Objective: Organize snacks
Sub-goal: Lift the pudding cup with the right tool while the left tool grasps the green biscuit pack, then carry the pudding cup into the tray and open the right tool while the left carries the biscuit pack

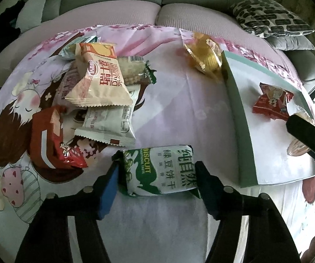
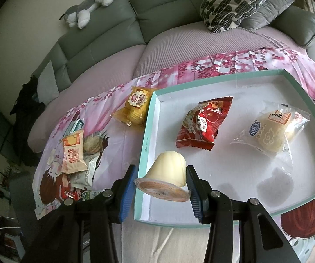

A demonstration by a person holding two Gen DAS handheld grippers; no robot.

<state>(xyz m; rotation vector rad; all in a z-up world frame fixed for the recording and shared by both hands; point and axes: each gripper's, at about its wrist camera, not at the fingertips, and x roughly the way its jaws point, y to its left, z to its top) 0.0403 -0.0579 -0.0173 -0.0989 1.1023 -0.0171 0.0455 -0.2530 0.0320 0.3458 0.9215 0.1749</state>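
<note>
In the left wrist view the left tongs (image 1: 157, 171) hold a green-and-white biscuit packet (image 1: 161, 171) crosswise between their fingers, the blue pad (image 1: 109, 188) against one end and the other finger against the far end, the packet lying on the cartoon-print cloth (image 1: 175, 100). Ahead and to the left of these tongs sits a heap of snack packets (image 1: 98, 92), with a dark red packet (image 1: 52, 138) at its near edge. Far ahead, slightly right, a golden packet (image 1: 203, 54) lies just beside the corner of the teal-rimmed box (image 1: 236, 114), which stretches along the right side; a red packet (image 1: 271, 103) lies inside it, and the right tongs' black finger (image 1: 306, 135) reaches in over it. In the right wrist view the right tongs (image 2: 159, 184) grip a pale pudding cup (image 2: 168, 173), tilted with its foil lid towards the camera, just over the near left corner of the box (image 2: 146, 140). Ahead inside the box lie the red packet (image 2: 203, 125) and, further right, a clear-wrapped pastry (image 2: 273, 129). The golden packet (image 2: 135, 107) rests outside the box's far left corner
</note>
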